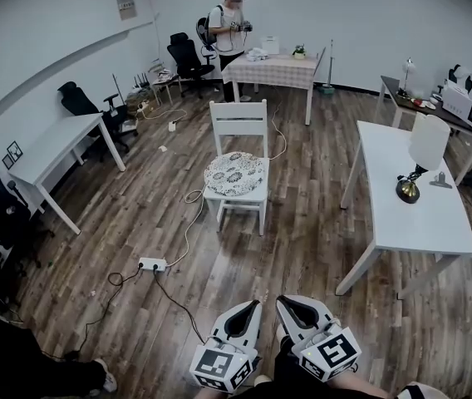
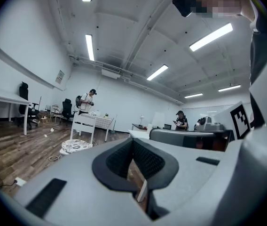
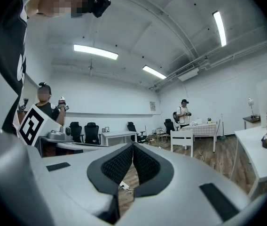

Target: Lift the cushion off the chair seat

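Both grippers sit at the bottom edge of the head view, side by side, each with its one marker cube: left gripper, right gripper. Left gripper view: jaw tips meet, nothing between them, only floor showing in the gap behind the tips. Right gripper view: same, jaws clenched and empty. So 2 grippers, 0 holding anything.

Target is 1 cushion, round and patterned, lying flat on the seat of 1 white chair in the middle of the wood floor. It is well apart from both grippers, untouched.

Rest of the room, counted:
- 3 tables: a long white table to the right of the chair, a white desk at left, a checked-cloth table behind the chair
- 1 lamp on the long white table
- 1 power strip on the floor between chair and grippers, cables running from it
- 1 person standing by the checked-cloth table, hands raised holding something I cannot make out
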A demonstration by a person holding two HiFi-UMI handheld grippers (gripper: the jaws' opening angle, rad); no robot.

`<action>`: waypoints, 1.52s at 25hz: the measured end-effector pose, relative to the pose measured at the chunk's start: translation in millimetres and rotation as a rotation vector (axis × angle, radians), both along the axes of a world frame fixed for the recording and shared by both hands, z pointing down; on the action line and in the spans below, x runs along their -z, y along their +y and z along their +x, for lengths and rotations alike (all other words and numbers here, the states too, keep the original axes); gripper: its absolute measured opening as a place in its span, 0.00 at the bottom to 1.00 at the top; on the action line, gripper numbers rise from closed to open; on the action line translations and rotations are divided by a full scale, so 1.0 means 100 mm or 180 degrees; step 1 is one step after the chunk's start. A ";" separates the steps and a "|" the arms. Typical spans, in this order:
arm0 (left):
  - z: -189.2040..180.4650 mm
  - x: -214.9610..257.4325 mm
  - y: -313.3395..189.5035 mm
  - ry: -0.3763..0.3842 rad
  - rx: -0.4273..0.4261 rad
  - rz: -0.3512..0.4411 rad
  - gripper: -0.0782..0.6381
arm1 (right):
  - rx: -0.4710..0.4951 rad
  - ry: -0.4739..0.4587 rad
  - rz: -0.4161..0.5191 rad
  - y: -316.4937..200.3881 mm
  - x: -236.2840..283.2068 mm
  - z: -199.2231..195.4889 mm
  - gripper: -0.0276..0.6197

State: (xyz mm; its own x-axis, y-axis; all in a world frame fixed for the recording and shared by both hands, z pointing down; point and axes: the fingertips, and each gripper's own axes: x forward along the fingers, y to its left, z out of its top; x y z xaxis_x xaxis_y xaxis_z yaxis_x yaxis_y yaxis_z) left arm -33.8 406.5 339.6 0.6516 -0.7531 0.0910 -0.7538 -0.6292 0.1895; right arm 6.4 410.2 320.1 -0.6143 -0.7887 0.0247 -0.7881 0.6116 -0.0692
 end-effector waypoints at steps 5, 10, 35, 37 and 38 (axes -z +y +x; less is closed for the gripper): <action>0.13 0.00 -0.52 -0.0030 -0.0021 0.0017 0.11 | 0.0125 0.0010 0.0016 -0.54 -0.01 0.02 0.07; 0.37 0.19 -1.15 -0.0025 -0.0032 0.0153 0.11 | 0.0174 -0.0017 0.0120 -1.25 0.17 0.20 0.07; 0.98 0.16 -2.61 0.0111 0.0325 0.0056 0.11 | 0.0585 -0.0118 0.0013 -2.75 0.02 0.79 0.07; 0.97 0.15 -2.62 0.0105 0.0338 0.0044 0.11 | 0.0608 -0.0100 -0.0019 -2.75 -0.01 0.78 0.07; 0.96 0.14 -2.63 0.0082 0.0343 0.0044 0.11 | 0.0608 -0.0099 -0.0027 -2.76 -0.01 0.77 0.07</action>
